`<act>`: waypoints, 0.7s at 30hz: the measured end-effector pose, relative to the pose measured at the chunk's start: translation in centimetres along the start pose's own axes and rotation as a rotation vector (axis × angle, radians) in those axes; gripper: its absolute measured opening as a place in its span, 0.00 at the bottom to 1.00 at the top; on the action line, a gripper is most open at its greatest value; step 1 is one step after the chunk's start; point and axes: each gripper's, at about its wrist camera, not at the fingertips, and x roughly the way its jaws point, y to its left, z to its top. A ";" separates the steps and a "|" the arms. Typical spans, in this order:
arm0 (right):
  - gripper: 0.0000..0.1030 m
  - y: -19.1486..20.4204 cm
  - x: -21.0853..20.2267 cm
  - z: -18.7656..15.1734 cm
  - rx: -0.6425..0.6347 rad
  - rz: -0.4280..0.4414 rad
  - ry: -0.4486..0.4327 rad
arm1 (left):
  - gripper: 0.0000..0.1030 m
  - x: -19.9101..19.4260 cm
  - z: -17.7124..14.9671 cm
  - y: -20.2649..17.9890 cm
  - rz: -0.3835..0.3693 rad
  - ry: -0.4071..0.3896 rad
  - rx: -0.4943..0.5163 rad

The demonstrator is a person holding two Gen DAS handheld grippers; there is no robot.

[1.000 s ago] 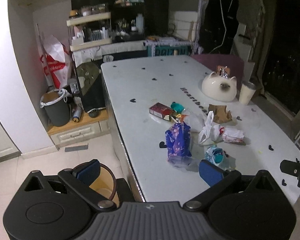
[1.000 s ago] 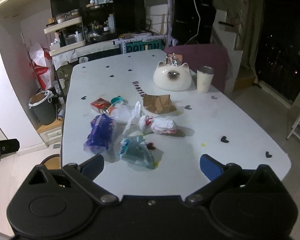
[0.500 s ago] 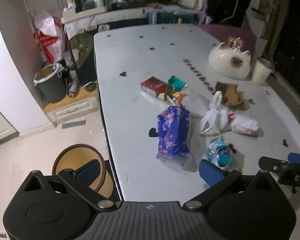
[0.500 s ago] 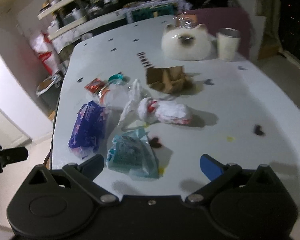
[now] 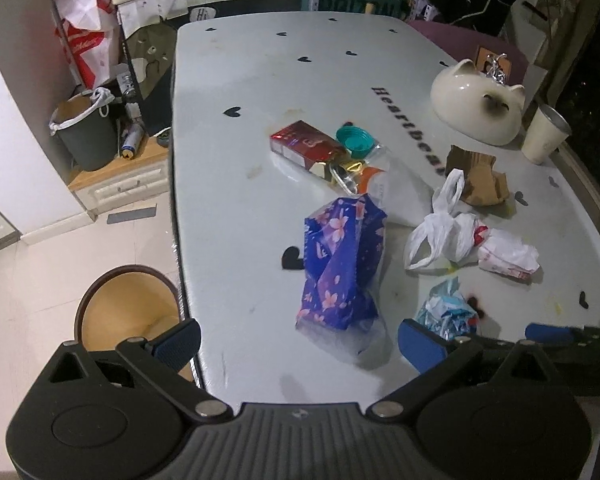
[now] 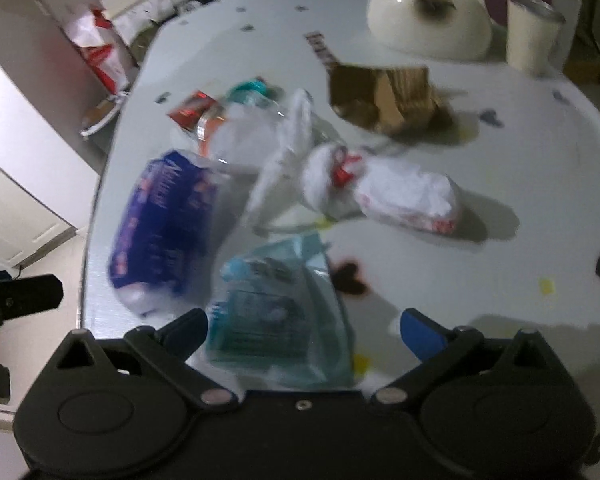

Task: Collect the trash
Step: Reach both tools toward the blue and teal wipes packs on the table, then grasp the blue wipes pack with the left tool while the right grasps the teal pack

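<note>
Centrally, white heart-printed table (image 5: 236, 80): trash clustered mid-surface. Purple floral plastic packet (image 5: 340, 264) nearest left edge; crumpled white plastic bag (image 5: 452, 232); teal wrapper (image 6: 280, 312) at near edge, between wide-spread fingers of right gripper (image 6: 304, 330). Left gripper (image 5: 298, 344): wide, empty, above near edge.

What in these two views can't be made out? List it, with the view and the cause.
- Print on the teal wrapper, right wrist view: motion blur smears it.
- Same teal wrapper's near end, left wrist view: hidden behind the left gripper.
- Inside of the brown bin on the floor, left wrist view: partly covered by the gripper and the table edge.
- Contents of the cup: seen from the side, too dark.
</note>
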 end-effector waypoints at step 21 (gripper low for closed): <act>0.48 -1.8 1.1 -0.5 0.065 0.102 0.027 | 0.20 7.4 1.4 -2.6 -0.039 0.070 0.065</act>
